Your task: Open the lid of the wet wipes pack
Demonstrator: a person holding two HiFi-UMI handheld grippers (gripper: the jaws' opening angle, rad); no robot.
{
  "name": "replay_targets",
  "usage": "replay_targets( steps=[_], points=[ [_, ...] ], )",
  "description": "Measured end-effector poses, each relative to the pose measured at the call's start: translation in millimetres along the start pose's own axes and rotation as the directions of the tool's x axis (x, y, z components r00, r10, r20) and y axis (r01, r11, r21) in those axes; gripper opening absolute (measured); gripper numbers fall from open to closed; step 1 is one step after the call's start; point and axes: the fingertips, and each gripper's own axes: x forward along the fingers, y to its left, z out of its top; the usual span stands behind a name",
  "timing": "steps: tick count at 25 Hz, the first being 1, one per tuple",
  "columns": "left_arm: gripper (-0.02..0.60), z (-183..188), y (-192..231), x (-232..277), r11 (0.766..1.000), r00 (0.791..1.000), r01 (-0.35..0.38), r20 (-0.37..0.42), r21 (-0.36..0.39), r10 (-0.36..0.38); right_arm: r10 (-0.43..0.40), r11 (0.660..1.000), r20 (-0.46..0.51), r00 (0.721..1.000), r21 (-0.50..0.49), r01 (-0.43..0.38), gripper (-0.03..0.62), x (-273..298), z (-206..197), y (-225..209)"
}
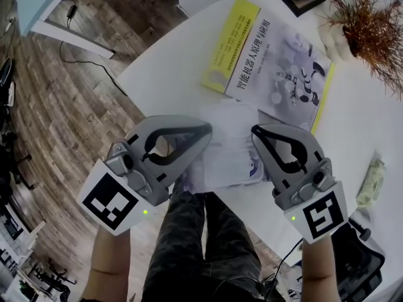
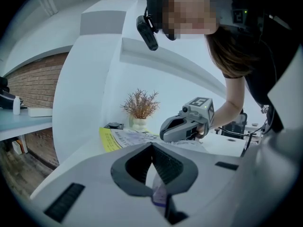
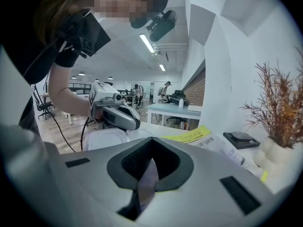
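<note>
At the near edge of the worktop point(image 1: 182, 55), the wipes pack point(image 1: 227, 159) lies between both claws. The left claw point(image 1: 203, 137) is clenched on its film at one side, the right claw point(image 1: 257, 134) at the other.

White table point(image 1: 362, 118) lies under both pairs of jaws; plank wood floor point(image 1: 56, 106) left of the left jaws; brick wall point(image 3: 196, 86) and ceiling strip lights point(image 3: 146, 42) beyond the right jaws

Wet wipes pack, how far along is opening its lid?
Done: left gripper and right gripper are each shut on the wrapper of the wet wipes pack, held at the table edge. In hand: steadying it. To do: raising the lid, which the grippers mostly hide.
</note>
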Motion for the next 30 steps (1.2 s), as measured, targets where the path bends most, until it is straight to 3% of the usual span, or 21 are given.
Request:
replay_targets(
  steps=[18,30],
  points=[
    [0.012,-3.2,4.9,7.8,0.998,0.999,0.031,-0.013,-0.062,-0.032,0.021,0.998,-0.025,0.999,0.051,-0.019,0.018,4.4,-1.9,-2.8],
    [0.012,-1.7,7.9,2.2,0.996,1.0,-0.029,0.008,-0.085,0.03,-0.015,1.0,-0.01,1.0,0.023,0.015,0.018,4.4,1.8,-4.4]
  ],
)
